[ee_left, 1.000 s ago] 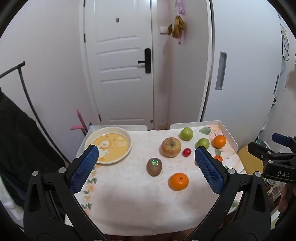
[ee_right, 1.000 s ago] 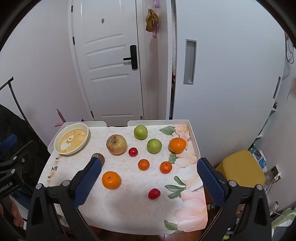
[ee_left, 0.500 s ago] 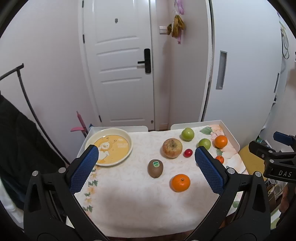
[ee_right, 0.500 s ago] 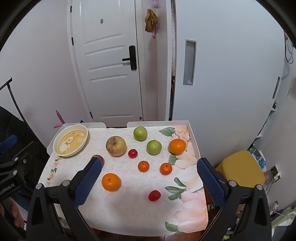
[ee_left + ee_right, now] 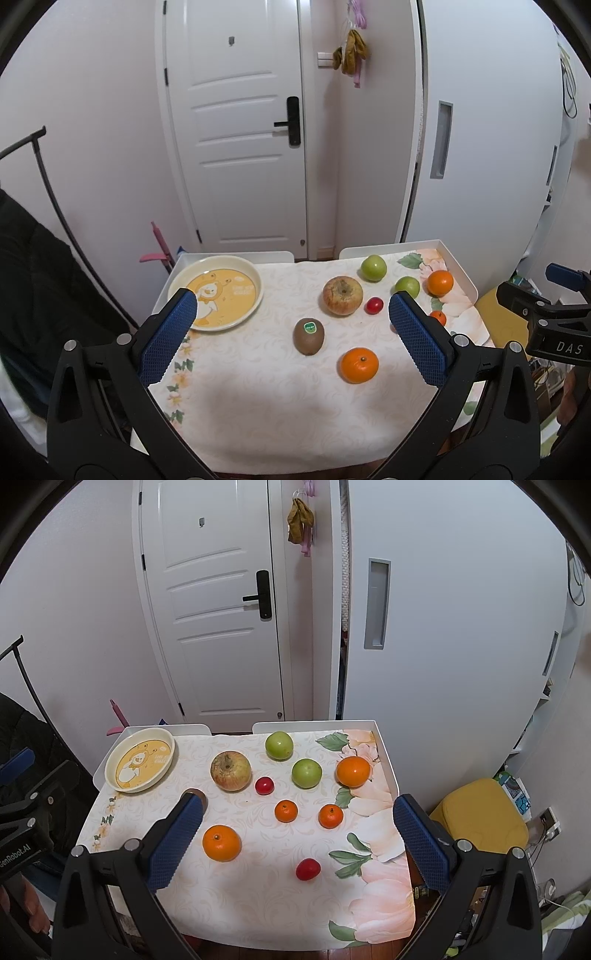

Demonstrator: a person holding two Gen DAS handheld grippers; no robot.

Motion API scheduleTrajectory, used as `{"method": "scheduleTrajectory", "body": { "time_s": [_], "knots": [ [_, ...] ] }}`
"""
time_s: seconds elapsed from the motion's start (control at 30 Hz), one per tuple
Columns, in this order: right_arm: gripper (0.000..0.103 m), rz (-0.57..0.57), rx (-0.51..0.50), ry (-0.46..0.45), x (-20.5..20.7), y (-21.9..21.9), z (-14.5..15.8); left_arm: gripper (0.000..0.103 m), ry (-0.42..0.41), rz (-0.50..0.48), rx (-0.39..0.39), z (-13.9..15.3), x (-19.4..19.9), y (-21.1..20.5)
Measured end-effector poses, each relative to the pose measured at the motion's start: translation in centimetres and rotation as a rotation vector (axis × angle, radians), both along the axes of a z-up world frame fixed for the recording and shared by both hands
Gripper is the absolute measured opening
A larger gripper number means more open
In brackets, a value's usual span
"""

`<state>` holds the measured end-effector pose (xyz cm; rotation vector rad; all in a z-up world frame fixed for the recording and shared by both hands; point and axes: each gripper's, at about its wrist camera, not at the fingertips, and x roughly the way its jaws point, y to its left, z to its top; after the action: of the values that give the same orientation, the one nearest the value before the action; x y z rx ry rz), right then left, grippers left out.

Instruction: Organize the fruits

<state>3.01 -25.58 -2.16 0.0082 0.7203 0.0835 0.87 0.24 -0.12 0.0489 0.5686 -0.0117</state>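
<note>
Fruit lies scattered on a small table with a floral cloth point(image 5: 258, 893). A kiwi point(image 5: 308, 336), a large orange point(image 5: 359, 364), a russet apple point(image 5: 342, 295) and a cherry tomato point(image 5: 373, 305) sit mid-table. Two green apples point(image 5: 279, 744) point(image 5: 306, 772), an orange point(image 5: 352, 771), two small tangerines point(image 5: 286, 810) point(image 5: 331, 815) and a second tomato point(image 5: 307, 868) show in the right wrist view. A yellow plate point(image 5: 218, 291) stands at the far left. My left gripper point(image 5: 291, 332) and right gripper point(image 5: 295, 838) hover open above the near edge, holding nothing.
A white door point(image 5: 240, 147) and a sliding panel point(image 5: 424, 627) stand behind the table. A dark garment on a rack point(image 5: 33, 280) hangs at the left. A yellow stool point(image 5: 484, 816) sits on the floor to the right. The table has a raised white rim point(image 5: 384, 746).
Both cameras have drifted slightly back and up; the table sits a little lower and farther in view. No fruit has moved and both grippers stay open.
</note>
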Motion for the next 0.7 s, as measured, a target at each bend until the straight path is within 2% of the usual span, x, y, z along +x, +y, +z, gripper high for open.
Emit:
{"method": "scheduleTrajectory", "body": {
  "time_s": [0.7],
  "knots": [
    [0.103,0.0,0.005,0.001,0.01,0.04,0.06,0.103,0.0,0.001,0.002,0.16,0.1,-0.07]
  ]
}}
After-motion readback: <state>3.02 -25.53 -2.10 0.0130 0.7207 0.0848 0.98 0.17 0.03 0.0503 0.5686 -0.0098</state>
